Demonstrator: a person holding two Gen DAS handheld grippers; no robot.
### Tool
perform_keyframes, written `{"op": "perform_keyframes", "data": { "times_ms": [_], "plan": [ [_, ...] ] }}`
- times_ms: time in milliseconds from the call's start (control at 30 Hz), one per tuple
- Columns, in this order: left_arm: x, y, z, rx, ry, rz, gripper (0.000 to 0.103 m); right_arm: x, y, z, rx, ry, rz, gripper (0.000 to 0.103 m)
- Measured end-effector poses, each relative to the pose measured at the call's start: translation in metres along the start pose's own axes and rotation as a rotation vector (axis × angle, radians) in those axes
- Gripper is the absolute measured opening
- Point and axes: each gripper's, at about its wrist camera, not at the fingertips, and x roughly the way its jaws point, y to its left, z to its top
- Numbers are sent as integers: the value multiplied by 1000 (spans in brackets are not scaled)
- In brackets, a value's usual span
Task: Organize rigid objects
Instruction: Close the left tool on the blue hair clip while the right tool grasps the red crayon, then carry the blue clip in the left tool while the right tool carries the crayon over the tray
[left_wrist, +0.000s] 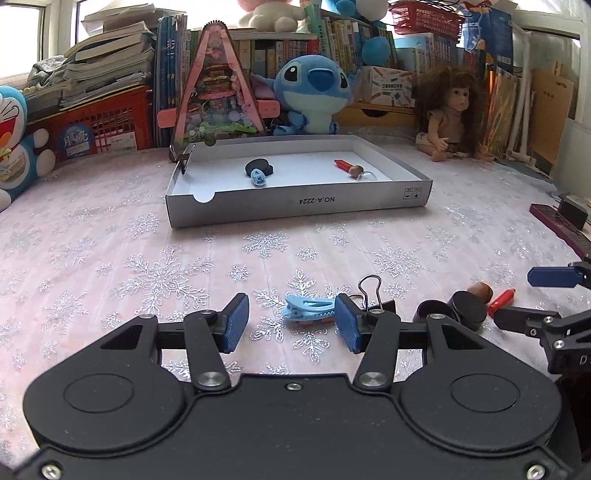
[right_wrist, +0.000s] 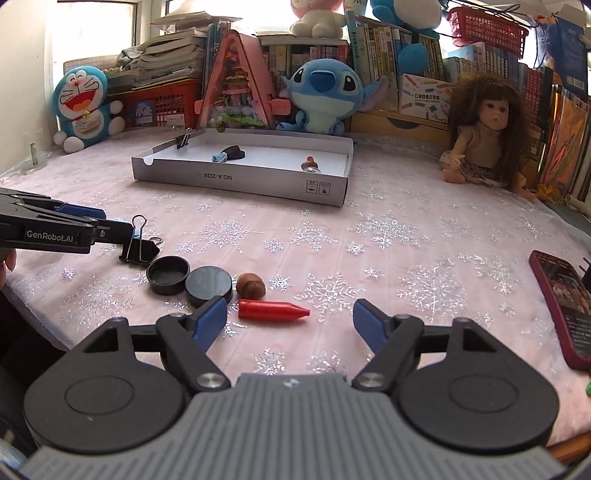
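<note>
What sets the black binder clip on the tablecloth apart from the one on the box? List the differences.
The near binder clip lies loose on the tablecloth, beside the left gripper; the far binder clip is clamped on the rim of the grey box. The near one is among the unsorted pieces; the far one is at the box. Both are black with wire handles.

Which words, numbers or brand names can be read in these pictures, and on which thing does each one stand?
"NO.A-2224": upside down on the front wall of the grey cardboard tray.
"GenRobot.AI": on the side of the left claw.
Book spines, the red basket's round sticker and the white box: too small or blurred to read.
</note>
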Motion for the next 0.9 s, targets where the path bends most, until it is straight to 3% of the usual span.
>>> {"op": "perform_keyframes", "data": {
  "times_ms": [400,533,667,900],
  "plan": [
    [8,-18,-4,2,2,23,49,5,7,-4,15,2,-14,76],
    [10,-16,-1,-18,2,19,47,6,4,-2,34,-4,-23,67],
    [12,-17,1,-27,1,9,36,6,4,-2,47,-9,-25,52],
    [9,-19,2,-21,-14,1,35,5,4,-1,27,-11,-10,50]
  ]
}}
